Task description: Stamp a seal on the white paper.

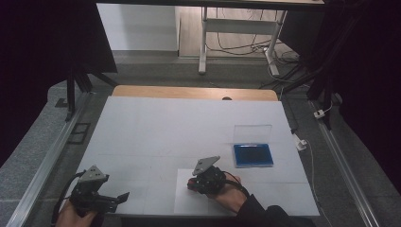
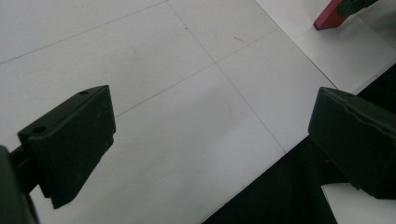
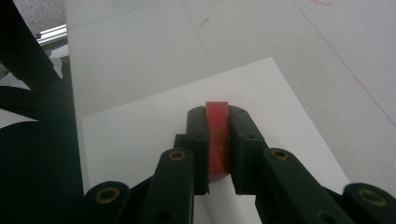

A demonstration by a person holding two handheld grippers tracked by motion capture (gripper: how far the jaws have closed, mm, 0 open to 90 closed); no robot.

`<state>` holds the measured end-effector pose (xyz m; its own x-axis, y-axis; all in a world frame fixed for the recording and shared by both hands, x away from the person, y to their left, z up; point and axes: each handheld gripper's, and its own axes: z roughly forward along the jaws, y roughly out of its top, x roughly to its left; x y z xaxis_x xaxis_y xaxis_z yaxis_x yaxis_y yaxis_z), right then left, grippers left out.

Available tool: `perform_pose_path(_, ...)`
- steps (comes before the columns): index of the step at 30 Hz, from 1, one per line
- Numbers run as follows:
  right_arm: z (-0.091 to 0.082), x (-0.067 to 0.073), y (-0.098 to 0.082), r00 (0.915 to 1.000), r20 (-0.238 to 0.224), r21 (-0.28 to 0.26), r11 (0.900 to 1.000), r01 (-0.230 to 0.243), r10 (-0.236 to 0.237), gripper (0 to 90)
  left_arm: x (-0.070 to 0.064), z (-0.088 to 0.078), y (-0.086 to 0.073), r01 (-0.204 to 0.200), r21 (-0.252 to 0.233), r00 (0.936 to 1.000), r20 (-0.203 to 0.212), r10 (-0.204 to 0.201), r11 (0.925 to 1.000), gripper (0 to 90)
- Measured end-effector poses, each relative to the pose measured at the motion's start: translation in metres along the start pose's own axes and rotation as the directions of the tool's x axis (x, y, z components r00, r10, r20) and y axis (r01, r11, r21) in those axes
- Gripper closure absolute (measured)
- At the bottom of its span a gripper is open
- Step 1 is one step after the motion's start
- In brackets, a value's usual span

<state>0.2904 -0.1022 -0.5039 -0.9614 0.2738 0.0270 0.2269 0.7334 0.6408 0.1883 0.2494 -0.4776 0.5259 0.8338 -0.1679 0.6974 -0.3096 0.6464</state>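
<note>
Red block [image 3: 217, 140], mostly hidden between the right gripper [image 3: 217, 122] jaws clamped on it, stands on edge, long axis pointing away over paper [image 3: 140, 135]. Left gripper [image 2: 210, 135] gapes wide, empty.

red block [image 3: 217, 140] between closed jaws

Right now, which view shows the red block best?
The right gripper view: the red block sits close up, clamped between the right gripper jaws over the white sheet. The left gripper view catches its end at the top edge; the high view shows a small red spot.
</note>
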Motion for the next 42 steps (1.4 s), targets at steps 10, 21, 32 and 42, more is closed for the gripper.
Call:
perform_pose_path(10,-0.009,0.000,0.003,1.0000,0.004,-0.025,1.000,-0.001,0.001,79.3,0.000,0.000,0.000,-0.002,0.000,1.0000,0.000,0.002,1.0000,1.4)
perform_pose_path(21,-0.026,-0.005,0.004,0.9982,-0.003,-0.087,0.994,-0.059,0.059,79.3,0.000,0.000,0.000,-0.003,-0.001,1.0000,0.001,0.003,1.0000,1.5)
perform_pose_path(32,-0.043,-0.014,0.001,0.9954,0.022,-0.120,0.989,-0.090,0.093,79.4,-0.001,0.000,0.000,-0.006,-0.003,1.0000,0.002,0.006,1.0000,1.6)
perform_pose_path(42,-0.060,-0.026,-0.007,0.9889,0.060,-0.143,0.982,-0.126,0.136,79.4,-0.001,0.000,0.000,-0.010,-0.003,0.9999,0.001,0.010,0.9999,1.7)
